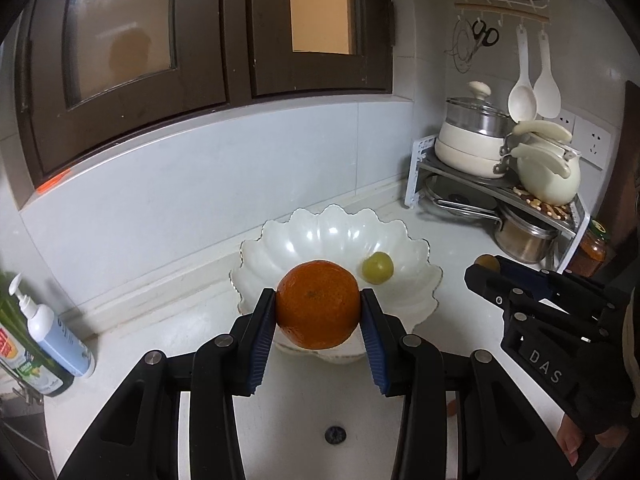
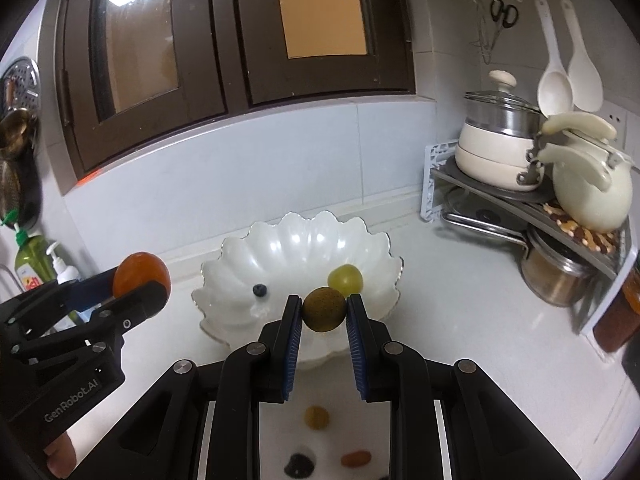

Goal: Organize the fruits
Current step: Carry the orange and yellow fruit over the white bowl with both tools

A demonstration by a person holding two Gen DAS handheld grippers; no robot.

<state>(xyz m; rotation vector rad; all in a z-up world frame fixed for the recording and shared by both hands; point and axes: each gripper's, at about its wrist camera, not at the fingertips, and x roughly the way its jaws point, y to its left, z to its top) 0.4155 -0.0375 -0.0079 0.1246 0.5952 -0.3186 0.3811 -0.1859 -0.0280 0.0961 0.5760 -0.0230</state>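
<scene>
Left wrist view shows one orange (image 1: 318, 304), round and dimpled, pinched between the ribbed blue pads (image 1: 259, 334) of the left gripper (image 1: 319, 309), held above the near rim of one white bowl (image 1: 416, 256). The bowl is glossy with a scalloped, petal-shaped edge and sits on a pale counter (image 1: 168, 344). One smooth green grape (image 1: 377, 267) lies inside it on the right. The right gripper (image 1: 486, 270) enters from the right, and only a sliver of its brown fruit shows past the black fingers.

From the right wrist view, the right gripper (image 2: 324, 310) pinches one small, rough-skinned brown fruit (image 2: 324, 309) over the bowl's front rim (image 2: 224, 320). The grape (image 2: 345, 279) lies just behind it, and one dark blueberry (image 2: 260, 290) rests in the bowl's left half, a berry the orange hides in the other view. The left gripper (image 2: 140, 284) with its orange (image 2: 140, 270) hangs to the left of the bowl.

Three small things lie on the counter below the right gripper, partly framed by its arms: one yellowish round fruit (image 2: 317, 417), one dark lumpy piece (image 2: 299, 465) and one reddish oval (image 2: 356, 458), all too blurred to name.

At right stands one corner rack (image 2: 436, 184) with cream pots and one steel pot (image 2: 556, 276); two white spoons (image 2: 554, 84) and one pair of scissors (image 2: 504, 12) hang above. Two bottles (image 1: 40, 336) stand at far left.
</scene>
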